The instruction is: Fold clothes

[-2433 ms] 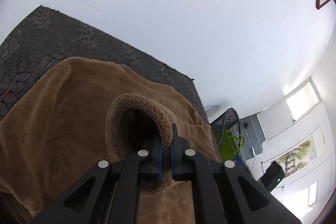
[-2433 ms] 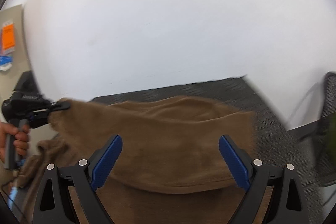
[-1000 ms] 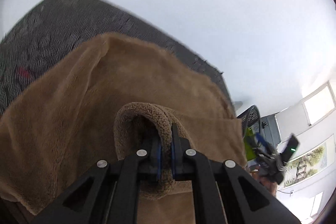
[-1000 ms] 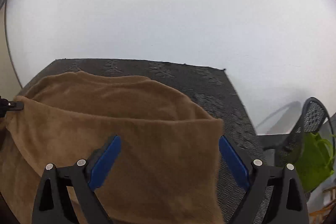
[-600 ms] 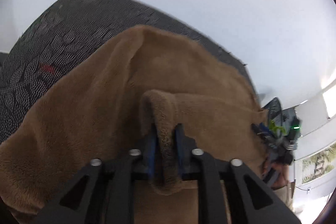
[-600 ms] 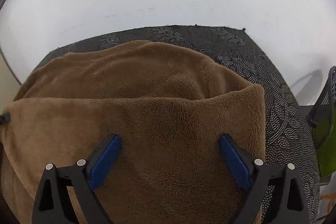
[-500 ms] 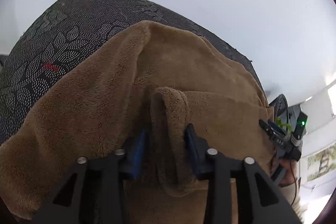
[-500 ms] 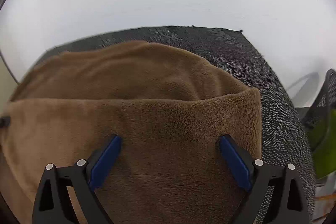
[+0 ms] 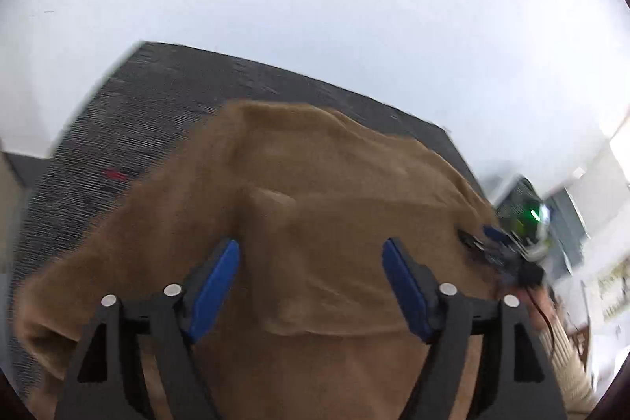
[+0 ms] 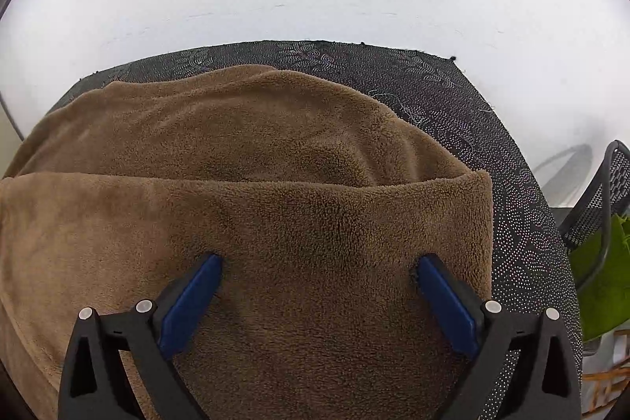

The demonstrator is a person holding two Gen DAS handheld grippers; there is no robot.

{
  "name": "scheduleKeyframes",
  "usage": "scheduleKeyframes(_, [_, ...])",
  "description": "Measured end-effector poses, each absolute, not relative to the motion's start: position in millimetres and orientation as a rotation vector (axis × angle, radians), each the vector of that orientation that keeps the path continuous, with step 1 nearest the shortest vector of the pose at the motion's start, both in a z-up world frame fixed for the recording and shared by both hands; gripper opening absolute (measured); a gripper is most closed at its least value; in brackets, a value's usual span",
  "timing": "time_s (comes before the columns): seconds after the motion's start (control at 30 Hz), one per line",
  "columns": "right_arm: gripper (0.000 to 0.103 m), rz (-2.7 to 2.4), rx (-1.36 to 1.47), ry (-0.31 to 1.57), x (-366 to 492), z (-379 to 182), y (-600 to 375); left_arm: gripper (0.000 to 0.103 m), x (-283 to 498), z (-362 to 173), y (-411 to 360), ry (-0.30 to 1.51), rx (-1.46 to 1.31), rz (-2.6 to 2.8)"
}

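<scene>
A dark patterned tabletop (image 10: 523, 207) carried a folded brown fleece garment (image 10: 275, 223); a small red mark (image 9: 116, 174), perhaps a label, showed blurred.

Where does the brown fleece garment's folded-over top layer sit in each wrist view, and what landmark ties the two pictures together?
Left wrist: the folded-over top layer lies centre, its edge low, blurred.
Right wrist: it fills the lower half, its edge running across mid-frame.
Shared landmark: the dark patterned cloth under the garment, below the white wall.
</scene>
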State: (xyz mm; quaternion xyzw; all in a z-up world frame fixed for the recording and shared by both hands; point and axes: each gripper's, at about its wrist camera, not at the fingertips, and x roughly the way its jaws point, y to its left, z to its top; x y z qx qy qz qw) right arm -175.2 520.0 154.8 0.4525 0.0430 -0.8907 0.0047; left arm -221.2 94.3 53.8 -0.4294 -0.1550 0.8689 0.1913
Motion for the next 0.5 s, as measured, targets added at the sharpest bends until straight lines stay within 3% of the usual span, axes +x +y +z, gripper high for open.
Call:
scheduleKeyframes(0.23, [0.102, -2.766, 1.261, 0.014, -128, 201, 497, 0.080, -231, 15, 118, -0.362, -1.323, 2.434])
scheduleKeyframes(0.5, [0.102, -2.540, 1.362, 0.298, -85, 164, 424, 0.080, -231, 10, 125, -0.235, -1.284, 2.437])
